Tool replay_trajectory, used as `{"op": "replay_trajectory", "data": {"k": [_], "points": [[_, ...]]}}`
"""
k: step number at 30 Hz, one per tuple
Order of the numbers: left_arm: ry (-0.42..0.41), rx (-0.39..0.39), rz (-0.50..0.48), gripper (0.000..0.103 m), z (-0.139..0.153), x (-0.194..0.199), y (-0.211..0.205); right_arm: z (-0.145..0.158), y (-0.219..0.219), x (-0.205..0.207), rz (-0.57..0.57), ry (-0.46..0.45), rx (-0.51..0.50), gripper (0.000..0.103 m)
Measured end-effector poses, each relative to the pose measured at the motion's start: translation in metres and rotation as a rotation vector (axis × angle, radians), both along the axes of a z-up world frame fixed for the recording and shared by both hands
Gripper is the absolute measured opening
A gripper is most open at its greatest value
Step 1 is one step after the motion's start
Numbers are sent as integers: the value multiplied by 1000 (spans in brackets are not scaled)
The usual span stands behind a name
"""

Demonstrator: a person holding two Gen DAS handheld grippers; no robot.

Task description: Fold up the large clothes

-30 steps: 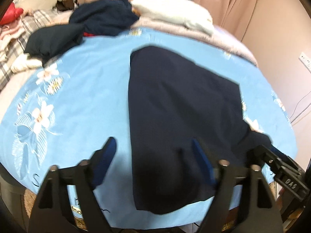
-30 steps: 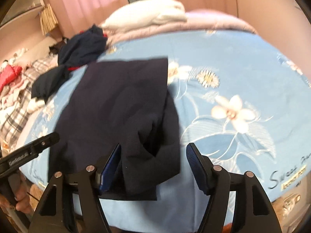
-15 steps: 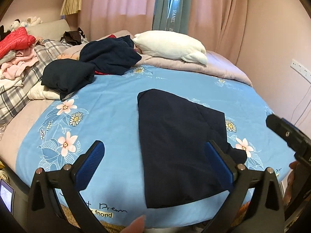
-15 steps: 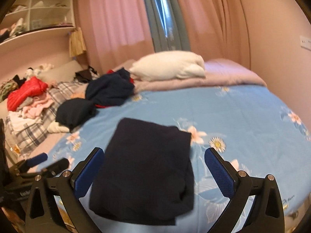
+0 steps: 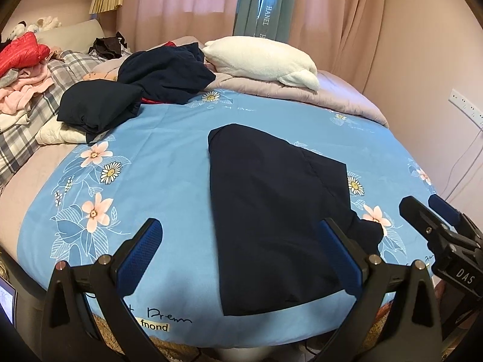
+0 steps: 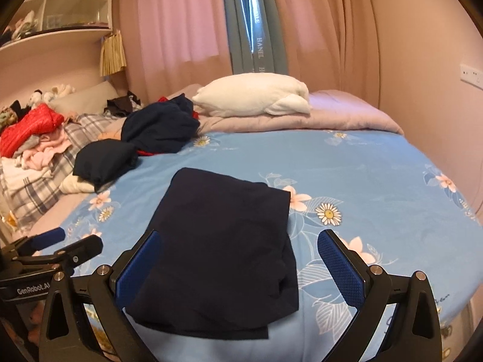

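A dark navy garment (image 5: 271, 211) lies folded flat on the blue floral bedspread (image 5: 151, 157); it also shows in the right wrist view (image 6: 223, 247). My left gripper (image 5: 241, 259) is open and empty, held above the bed's near edge, clear of the garment. My right gripper (image 6: 241, 268) is open and empty, held above the garment's near end. The right gripper also shows at the right edge of the left wrist view (image 5: 437, 229), and the left gripper at the left of the right wrist view (image 6: 57, 247).
A folded dark garment (image 5: 96, 108) and a crumpled navy pile (image 5: 169, 72) lie at the far left of the bed. A white pillow (image 5: 259, 57) lies on a lilac quilt (image 5: 332, 96) at the head. Red and pink clothes (image 6: 30, 132) are heaped left.
Both grippers have pulled back and risen from the garment's near end, and both have opened wider. The garment lies where it was left.
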State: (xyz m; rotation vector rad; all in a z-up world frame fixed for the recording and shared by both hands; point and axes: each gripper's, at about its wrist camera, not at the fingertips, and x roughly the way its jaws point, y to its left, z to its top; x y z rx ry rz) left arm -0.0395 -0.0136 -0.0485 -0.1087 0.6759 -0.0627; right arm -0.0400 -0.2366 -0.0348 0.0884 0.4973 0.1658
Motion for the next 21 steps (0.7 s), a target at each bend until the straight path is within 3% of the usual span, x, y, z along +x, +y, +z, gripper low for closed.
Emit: {"op": "replay_trajectory", "data": {"k": [21], "points": [[5,-5,-15,103,1,1,-1,-5,0,3,-26,50,9,102]]}}
